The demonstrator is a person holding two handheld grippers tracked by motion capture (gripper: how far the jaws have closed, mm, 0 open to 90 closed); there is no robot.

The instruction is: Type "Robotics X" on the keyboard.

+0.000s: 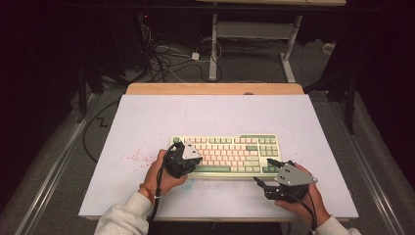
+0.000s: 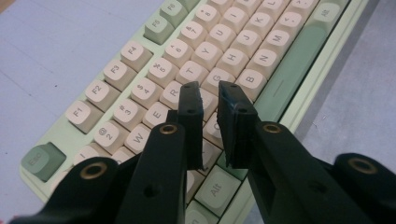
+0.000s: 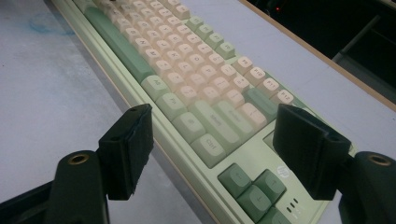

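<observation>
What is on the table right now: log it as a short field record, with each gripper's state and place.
surface: white table top, with faint red specks at its left
main object: pale green keyboard with cream and green keycaps, lying flat near the front edge
left gripper: jaws a narrow gap apart, nothing between them, poised above the letter keys at the keyboard's left part
right gripper: jaws wide open, straddling the keyboard's right front corner near the green arrow keys
grasp: neither gripper holds anything

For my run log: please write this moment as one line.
left gripper: nearly shut, over keyboard letter keys | right gripper: open, at its right end
</observation>
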